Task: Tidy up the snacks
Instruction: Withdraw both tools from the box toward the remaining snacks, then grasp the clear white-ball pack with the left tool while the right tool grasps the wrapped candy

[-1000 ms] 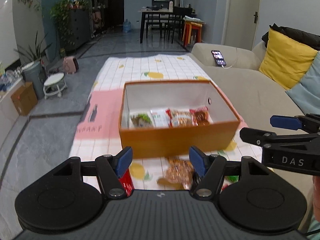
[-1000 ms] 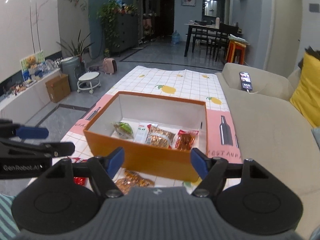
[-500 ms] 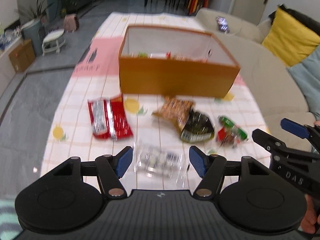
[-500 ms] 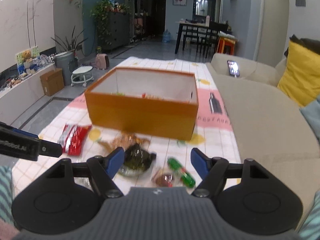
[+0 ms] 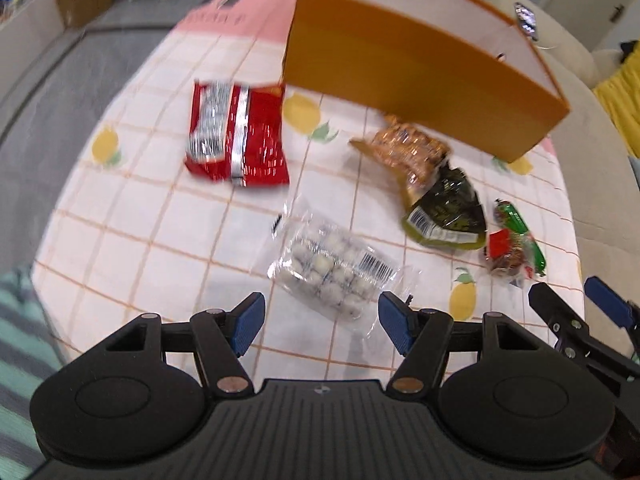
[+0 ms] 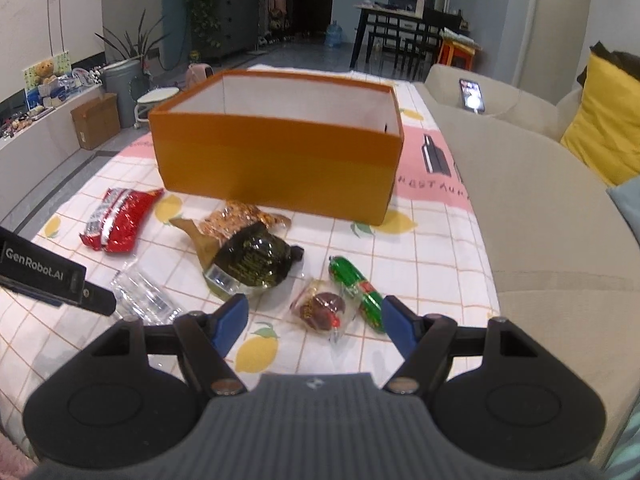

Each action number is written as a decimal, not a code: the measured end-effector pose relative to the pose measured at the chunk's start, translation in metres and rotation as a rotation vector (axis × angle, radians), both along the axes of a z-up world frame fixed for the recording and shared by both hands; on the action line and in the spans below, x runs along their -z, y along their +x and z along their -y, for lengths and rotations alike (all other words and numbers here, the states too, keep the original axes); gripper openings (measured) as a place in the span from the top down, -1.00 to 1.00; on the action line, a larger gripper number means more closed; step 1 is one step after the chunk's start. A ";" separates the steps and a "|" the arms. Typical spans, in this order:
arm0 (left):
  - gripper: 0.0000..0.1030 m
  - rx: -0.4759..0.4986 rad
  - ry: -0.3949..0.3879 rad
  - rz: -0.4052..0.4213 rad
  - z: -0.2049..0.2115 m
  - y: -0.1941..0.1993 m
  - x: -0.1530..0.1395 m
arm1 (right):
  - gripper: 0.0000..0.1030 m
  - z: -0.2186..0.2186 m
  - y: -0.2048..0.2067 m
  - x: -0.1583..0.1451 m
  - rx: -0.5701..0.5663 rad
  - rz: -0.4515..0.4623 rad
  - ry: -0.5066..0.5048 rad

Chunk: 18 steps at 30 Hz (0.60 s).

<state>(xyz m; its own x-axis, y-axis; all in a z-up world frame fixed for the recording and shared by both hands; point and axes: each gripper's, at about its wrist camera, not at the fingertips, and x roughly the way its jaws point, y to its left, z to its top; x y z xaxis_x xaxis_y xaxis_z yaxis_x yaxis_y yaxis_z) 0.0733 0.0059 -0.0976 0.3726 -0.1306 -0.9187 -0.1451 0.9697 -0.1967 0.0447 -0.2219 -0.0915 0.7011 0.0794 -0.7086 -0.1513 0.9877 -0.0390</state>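
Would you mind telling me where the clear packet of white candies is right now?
In the left wrist view, the clear packet lies on the tablecloth just ahead of the open left gripper, below the red packet and left of the dark green packet.

An open orange box [image 6: 276, 156] is standing on the table. In front of it, loose snacks are lying flat: a red packet [image 5: 237, 134], a clear bag of pale candies [image 5: 334, 270], a brown packet [image 5: 408, 150] overlapping a dark green one [image 5: 448, 208], and a green sausage [image 6: 356, 290] beside a small brown sweet [image 6: 322, 310].
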 end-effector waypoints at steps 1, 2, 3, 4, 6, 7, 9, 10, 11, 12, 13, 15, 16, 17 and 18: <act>-0.48 -0.004 -0.006 -0.012 0.001 0.002 0.005 | -0.38 0.000 0.002 0.004 0.000 -0.012 0.000; -0.48 -0.007 -0.008 -0.021 0.002 0.005 0.008 | -0.38 -0.001 0.005 0.006 0.000 -0.024 0.001; -0.48 -0.010 -0.008 -0.030 0.003 0.007 0.012 | -0.38 -0.001 0.008 0.009 -0.001 -0.035 0.004; -0.48 -0.013 -0.007 -0.038 0.004 0.010 0.016 | -0.38 0.000 0.010 0.012 -0.001 -0.047 0.009; -0.48 -0.020 -0.009 -0.060 0.005 0.015 0.024 | -0.38 0.001 0.015 0.017 0.002 -0.067 0.017; -0.56 -0.027 -0.019 -0.069 0.004 0.017 0.027 | -0.38 0.001 0.018 0.019 0.005 -0.075 0.021; -0.62 -0.041 -0.039 -0.055 0.003 0.020 0.029 | -0.38 0.002 0.021 0.023 0.012 -0.090 0.025; -0.62 -0.045 -0.033 -0.051 0.003 0.022 0.029 | -0.38 0.002 0.023 0.025 0.015 -0.095 0.028; -0.63 -0.048 -0.025 -0.043 0.003 0.025 0.029 | -0.38 0.003 0.024 0.026 0.017 -0.099 0.031; -0.64 -0.051 -0.019 -0.036 0.003 0.027 0.029 | -0.38 0.003 0.025 0.027 0.018 -0.102 0.033; -0.65 -0.054 -0.018 -0.033 0.002 0.031 0.029 | -0.38 0.003 0.027 0.028 0.019 -0.106 0.033; -0.65 -0.058 -0.018 -0.028 0.002 0.037 0.030 | -0.38 0.003 0.029 0.030 0.021 -0.113 0.036; -0.66 -0.056 -0.015 -0.024 0.003 0.040 0.030 | -0.38 0.003 0.030 0.031 0.021 -0.116 0.037; -0.66 -0.048 -0.014 -0.020 0.004 0.043 0.030 | -0.38 0.003 0.031 0.032 0.021 -0.117 0.036; -0.66 -0.037 -0.016 -0.018 0.005 0.046 0.030 | -0.38 0.002 0.032 0.032 0.022 -0.118 0.034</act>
<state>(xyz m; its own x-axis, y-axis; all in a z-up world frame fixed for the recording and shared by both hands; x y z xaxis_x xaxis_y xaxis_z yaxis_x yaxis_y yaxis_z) 0.1196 0.0007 -0.1280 0.3607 -0.1314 -0.9234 -0.1846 0.9604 -0.2088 0.0766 -0.2244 -0.1235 0.6149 0.0909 -0.7834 -0.1315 0.9912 0.0118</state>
